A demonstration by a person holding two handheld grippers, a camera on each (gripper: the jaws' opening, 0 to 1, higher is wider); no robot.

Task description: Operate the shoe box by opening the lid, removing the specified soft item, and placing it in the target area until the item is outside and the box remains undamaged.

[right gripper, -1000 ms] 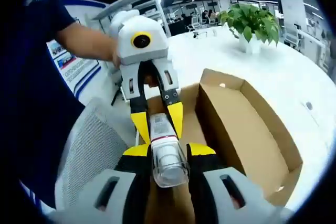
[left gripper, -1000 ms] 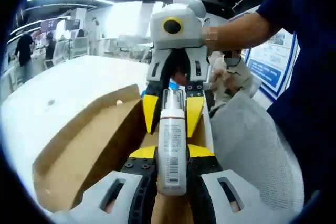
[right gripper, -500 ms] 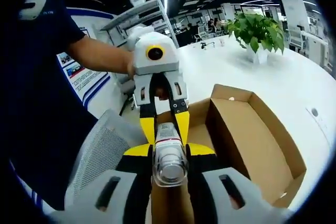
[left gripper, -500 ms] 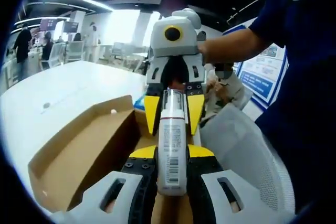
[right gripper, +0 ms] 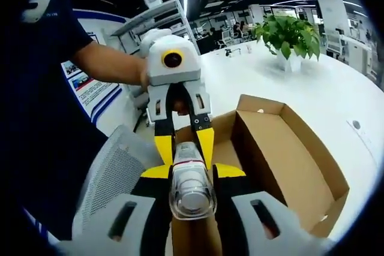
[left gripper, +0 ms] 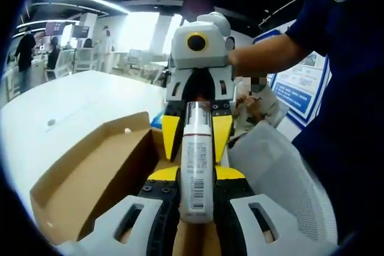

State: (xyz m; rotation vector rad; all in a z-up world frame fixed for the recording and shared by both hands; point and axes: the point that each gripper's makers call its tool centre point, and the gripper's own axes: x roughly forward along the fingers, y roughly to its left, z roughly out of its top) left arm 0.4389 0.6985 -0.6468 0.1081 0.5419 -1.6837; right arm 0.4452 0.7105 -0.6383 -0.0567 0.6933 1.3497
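A white bottle (left gripper: 196,172) with a barcode label and a clear cap (right gripper: 192,193) hangs level above the open cardboard shoe box (left gripper: 90,172) (right gripper: 288,154). In the left gripper view, my left gripper (left gripper: 196,175) is shut on the bottle's base end. From the far side the right gripper (left gripper: 196,148) closes its yellow fingers (left gripper: 171,136) around the cap end. In the right gripper view, my right gripper (right gripper: 192,172) holds the cap end, and the left gripper (right gripper: 185,154) faces it, gripping the other end. What lies on the box floor under the bottle is hidden.
The box rests on a white table (left gripper: 60,100) (right gripper: 300,88) with a potted plant (right gripper: 288,28) at the far side. A grey mesh chair back (left gripper: 282,172) (right gripper: 114,172) stands beside the box. A person's arm in a dark blue sleeve (left gripper: 336,40) reaches in.
Both views have shifted a little with the hands. The bottle stays held between the two grippers above the box, and the cap sits slightly nearer in the right gripper view.
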